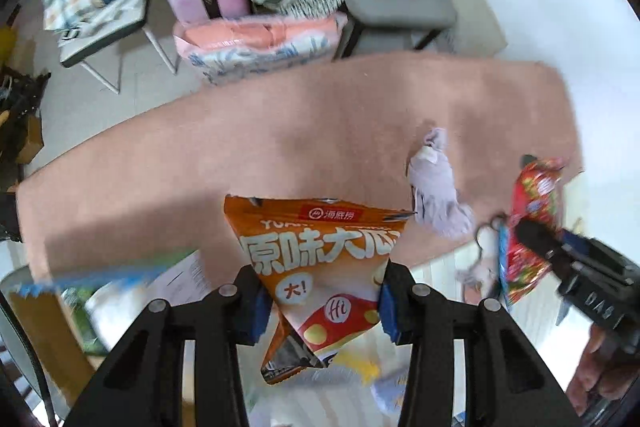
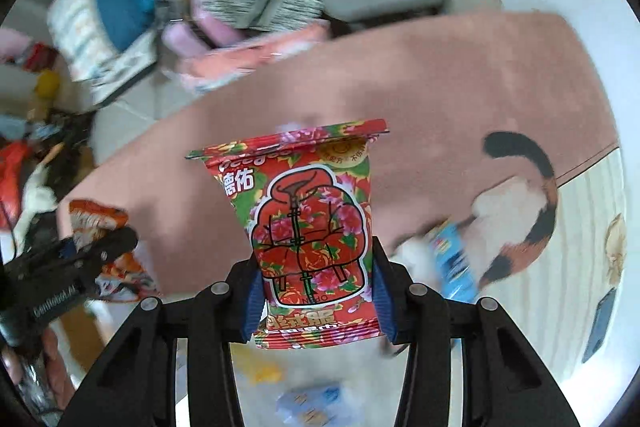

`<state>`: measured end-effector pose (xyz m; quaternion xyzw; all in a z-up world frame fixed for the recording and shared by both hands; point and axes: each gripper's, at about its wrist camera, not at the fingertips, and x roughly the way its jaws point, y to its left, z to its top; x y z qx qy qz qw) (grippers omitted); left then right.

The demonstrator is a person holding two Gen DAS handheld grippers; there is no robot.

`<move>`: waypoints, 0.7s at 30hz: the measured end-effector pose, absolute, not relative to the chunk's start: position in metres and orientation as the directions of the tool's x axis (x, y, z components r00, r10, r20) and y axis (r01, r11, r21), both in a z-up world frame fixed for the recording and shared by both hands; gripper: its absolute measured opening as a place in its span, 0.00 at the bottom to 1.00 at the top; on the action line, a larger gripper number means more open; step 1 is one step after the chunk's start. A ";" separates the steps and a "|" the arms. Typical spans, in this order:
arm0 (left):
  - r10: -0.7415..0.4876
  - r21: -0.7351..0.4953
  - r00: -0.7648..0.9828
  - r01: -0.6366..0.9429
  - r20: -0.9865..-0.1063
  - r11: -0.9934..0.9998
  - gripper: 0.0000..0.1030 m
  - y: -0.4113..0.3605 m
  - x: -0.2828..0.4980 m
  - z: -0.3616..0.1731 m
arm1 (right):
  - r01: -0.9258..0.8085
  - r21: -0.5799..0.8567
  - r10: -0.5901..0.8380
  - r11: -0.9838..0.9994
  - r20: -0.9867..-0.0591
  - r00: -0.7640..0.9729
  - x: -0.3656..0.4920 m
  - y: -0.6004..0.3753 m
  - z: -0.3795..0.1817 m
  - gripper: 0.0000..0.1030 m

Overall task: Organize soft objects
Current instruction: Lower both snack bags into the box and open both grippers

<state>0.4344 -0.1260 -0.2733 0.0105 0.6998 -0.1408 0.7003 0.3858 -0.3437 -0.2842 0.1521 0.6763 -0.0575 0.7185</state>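
Pink fuzzy rug below me.
I see a crumpled lilac cloth lying on it near its right edge.

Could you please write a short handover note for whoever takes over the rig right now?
Left gripper: shut on the orange snack bag, lifted over the pink blanket.
Right gripper: shut on the red floral packet, also lifted.
Lilac cloth lies crumpled on the blanket; a blue packet sits near the cat.
Done: both packets picked up.
Left: place them, then handle the cloth and remaining packets.
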 end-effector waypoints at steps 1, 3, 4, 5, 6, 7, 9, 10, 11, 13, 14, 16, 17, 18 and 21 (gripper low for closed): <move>-0.184 -0.178 0.009 0.199 -0.983 0.964 0.39 -0.108 0.425 -0.257 | 0.266 0.158 0.138 0.951 -0.986 0.091 0.371 -0.332 -0.271 0.46; -0.181 -0.170 0.048 0.183 -0.982 0.968 0.39 -0.070 0.405 -0.235 | 0.225 0.212 0.192 0.951 -0.975 0.107 0.351 -0.291 -0.251 0.46; -0.168 -0.156 0.064 0.164 -0.984 0.974 0.39 -0.047 0.392 -0.225 | 0.205 0.246 0.228 0.947 -0.968 0.108 0.339 -0.267 -0.245 0.46; -0.164 -0.153 0.068 0.145 -0.984 0.978 0.39 -0.025 0.379 -0.218 | 0.186 0.268 0.252 0.945 -0.962 0.106 0.330 -0.247 -0.240 0.46; -0.165 -0.156 0.066 0.133 -0.984 0.979 0.39 -0.011 0.368 -0.216 | 0.166 0.287 0.273 0.943 -0.957 0.102 0.320 -0.226 -0.237 0.46; -0.162 -0.155 0.060 0.110 -0.985 0.982 0.39 0.011 0.355 -0.213 | 0.150 0.300 0.287 0.942 -0.953 0.098 0.306 -0.206 -0.233 0.46; -0.152 -0.149 0.047 0.064 -0.987 0.987 0.39 0.049 0.330 -0.213 | 0.111 0.328 0.321 0.938 -0.944 0.076 0.285 -0.159 -0.230 0.46; -0.144 -0.143 0.036 0.046 -0.989 0.989 0.39 0.066 0.317 -0.216 | 0.098 0.345 0.340 0.934 -0.938 0.062 0.278 -0.139 -0.231 0.46; -0.141 -0.141 0.023 0.023 -0.990 0.990 0.39 0.082 0.309 -0.220 | 0.078 0.357 0.355 0.931 -0.934 0.043 0.270 -0.113 -0.235 0.46; -0.141 -0.140 -0.010 -0.025 -0.990 0.990 0.39 0.113 0.294 -0.233 | 0.052 0.356 0.356 0.933 -0.934 0.006 0.261 -0.075 -0.247 0.46; -0.139 -0.137 -0.024 -0.051 -0.990 0.989 0.39 0.129 0.291 -0.240 | 0.049 0.358 0.359 0.932 -0.933 -0.013 0.257 -0.057 -0.251 0.46; -0.122 -0.119 -0.034 -0.085 -0.992 0.989 0.39 0.150 0.292 -0.252 | 0.049 0.351 0.353 0.935 -0.935 -0.042 0.252 -0.031 -0.264 0.46; -0.113 -0.109 -0.039 -0.101 -0.993 0.989 0.39 0.162 0.293 -0.258 | 0.046 0.339 0.341 0.940 -0.939 -0.054 0.252 -0.018 -0.273 0.46; -0.111 -0.105 -0.043 -0.118 -0.993 0.987 0.39 0.173 0.297 -0.265 | 0.042 0.325 0.327 0.945 -0.943 -0.062 0.251 -0.007 -0.280 0.46; -0.082 -0.072 -0.058 -0.150 -0.995 0.986 0.39 0.201 0.313 -0.288 | 0.052 0.286 0.289 0.957 -0.953 -0.093 0.250 0.013 -0.306 0.46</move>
